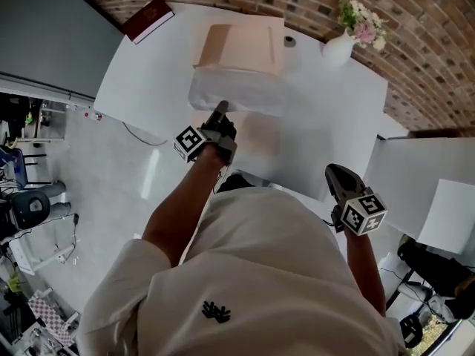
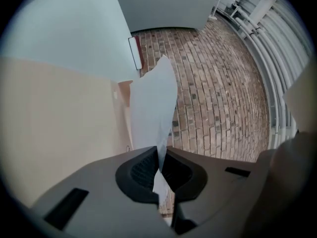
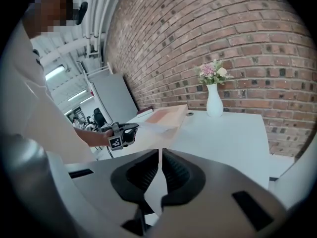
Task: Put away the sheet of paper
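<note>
The left claw is clamping shut on one edge of the sheet of paper, which is stretching roughly level from the claw to the near side of the open tan box on the white worktop. The right claw is hanging nearer the person than the box and off to its right, jaws together and gripping nothing. A white vase of flowers is standing right of the box.

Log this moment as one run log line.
left gripper: shut on sheet of paper | sheet: at near edge of beige tray | right gripper: shut, empty | stage: not yet put away
</note>
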`<state>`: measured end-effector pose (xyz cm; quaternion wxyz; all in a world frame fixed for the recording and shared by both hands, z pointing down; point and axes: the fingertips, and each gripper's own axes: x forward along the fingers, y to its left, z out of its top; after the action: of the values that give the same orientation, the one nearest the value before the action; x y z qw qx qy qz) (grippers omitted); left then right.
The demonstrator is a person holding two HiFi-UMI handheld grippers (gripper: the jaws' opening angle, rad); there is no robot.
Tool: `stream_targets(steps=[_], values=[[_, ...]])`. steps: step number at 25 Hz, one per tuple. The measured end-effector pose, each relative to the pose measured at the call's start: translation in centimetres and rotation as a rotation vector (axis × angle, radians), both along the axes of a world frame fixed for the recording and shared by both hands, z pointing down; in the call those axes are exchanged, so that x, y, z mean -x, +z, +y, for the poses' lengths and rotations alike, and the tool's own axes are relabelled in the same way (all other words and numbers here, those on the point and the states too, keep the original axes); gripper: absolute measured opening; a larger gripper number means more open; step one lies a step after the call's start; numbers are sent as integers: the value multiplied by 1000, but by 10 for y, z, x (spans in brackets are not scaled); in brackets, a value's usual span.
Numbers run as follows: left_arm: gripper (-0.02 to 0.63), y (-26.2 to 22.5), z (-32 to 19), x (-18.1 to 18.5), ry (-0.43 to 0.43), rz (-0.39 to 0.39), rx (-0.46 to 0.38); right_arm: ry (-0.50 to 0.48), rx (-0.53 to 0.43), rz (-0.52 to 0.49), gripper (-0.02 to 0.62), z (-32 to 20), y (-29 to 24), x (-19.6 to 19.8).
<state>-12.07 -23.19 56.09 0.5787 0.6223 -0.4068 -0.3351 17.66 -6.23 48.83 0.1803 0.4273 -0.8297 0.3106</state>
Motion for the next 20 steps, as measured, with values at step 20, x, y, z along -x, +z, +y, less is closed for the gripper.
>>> stream_targets(steps=[20], values=[[22,52,-99,20,22,-23,124,139,60,56,46,-17,4,36]])
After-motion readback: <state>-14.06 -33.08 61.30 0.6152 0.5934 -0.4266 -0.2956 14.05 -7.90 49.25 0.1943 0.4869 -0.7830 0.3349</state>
